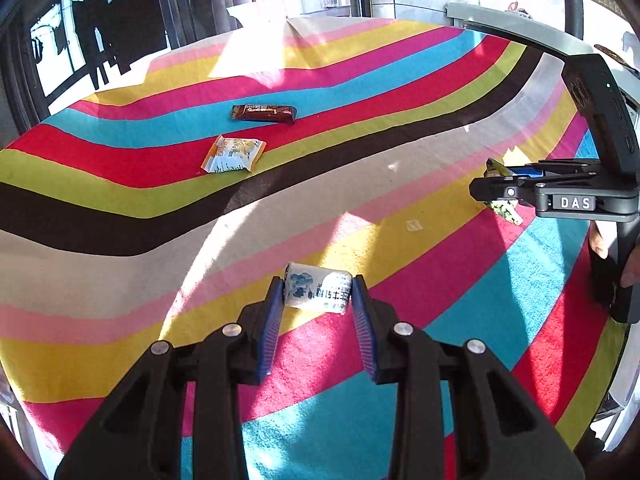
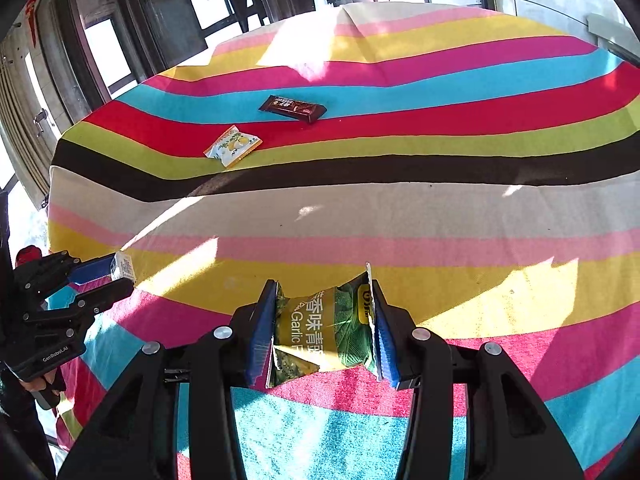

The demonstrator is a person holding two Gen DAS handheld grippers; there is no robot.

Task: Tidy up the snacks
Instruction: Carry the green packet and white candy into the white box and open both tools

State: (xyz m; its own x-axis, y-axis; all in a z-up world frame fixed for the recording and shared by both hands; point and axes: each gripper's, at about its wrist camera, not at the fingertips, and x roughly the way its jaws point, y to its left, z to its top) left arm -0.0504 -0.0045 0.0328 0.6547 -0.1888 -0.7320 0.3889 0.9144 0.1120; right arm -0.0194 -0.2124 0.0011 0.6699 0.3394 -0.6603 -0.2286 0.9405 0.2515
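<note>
Snacks are spread over the striped tabletop (image 2: pixel 440 208): a brown bar (image 2: pixel 293 108) and an orange-edged packet (image 2: pixel 233 146) lie far ahead of both grippers. The right gripper (image 2: pixel 325 320) clamps a green garlic pea bag (image 2: pixel 324 332); the left gripper (image 1: pixel 318 294) pinches a small white packet (image 1: pixel 318 293). Carry both level, grips firm, then set them down just beside the far pair.

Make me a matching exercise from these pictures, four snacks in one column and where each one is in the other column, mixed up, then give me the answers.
Snacks:
1. white and blue packet
2. green garlic packet
3. brown chocolate bar
4. orange and white packet

Places:
A. lying on the blue stripe, far side
B. clamped in the left tongs
C. lying across the red and lime stripes
D. clamped in the right tongs

Pairs: 1-B, 2-D, 3-A, 4-C
</note>
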